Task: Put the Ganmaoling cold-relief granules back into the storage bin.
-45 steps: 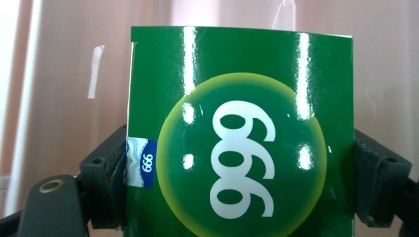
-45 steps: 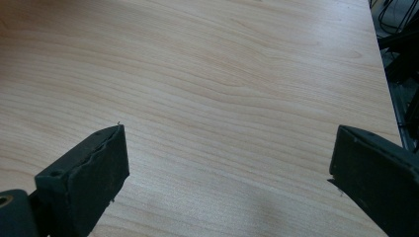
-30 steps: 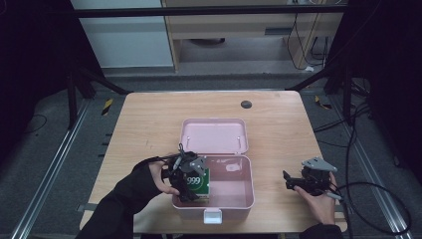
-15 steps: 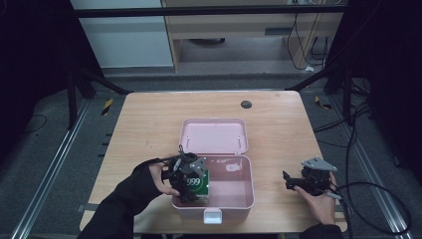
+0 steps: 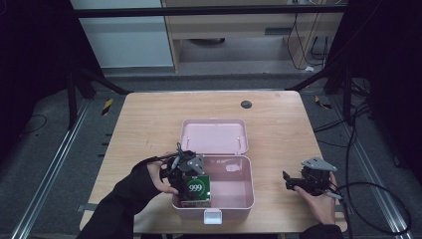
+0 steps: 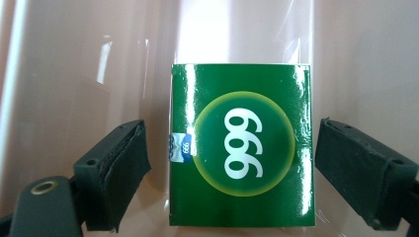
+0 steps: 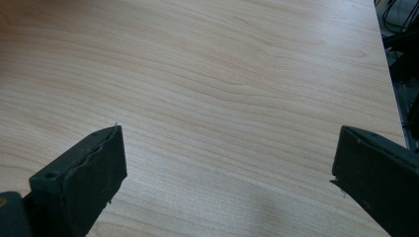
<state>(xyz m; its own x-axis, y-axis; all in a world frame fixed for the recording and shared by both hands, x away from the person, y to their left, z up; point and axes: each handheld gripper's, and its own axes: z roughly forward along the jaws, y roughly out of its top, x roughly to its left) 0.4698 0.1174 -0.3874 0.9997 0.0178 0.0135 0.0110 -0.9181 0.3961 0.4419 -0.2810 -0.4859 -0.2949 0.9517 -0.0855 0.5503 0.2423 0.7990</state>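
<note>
The green box printed "999" is found at the near left corner of the open pink case, about 7 o'clock from the middle of the table. It is standing against the left wall, probably so that the rest of the floor of the case is left free. The left gripper is held over it by the left hand. In the left gripper view a gap is seen between each pad and the green box, so the jaws are apart and have just been opening; the box is judged to be released already.

At 4 o'clock the right gripper is rested on the wood beside the case, well apart from it. Its jaws are wide apart and nothing is between them; it seems to be kept waiting.

Farther, at 12 o'clock from the case, the lid is laid back flat, so the inside stays reachable.
</note>
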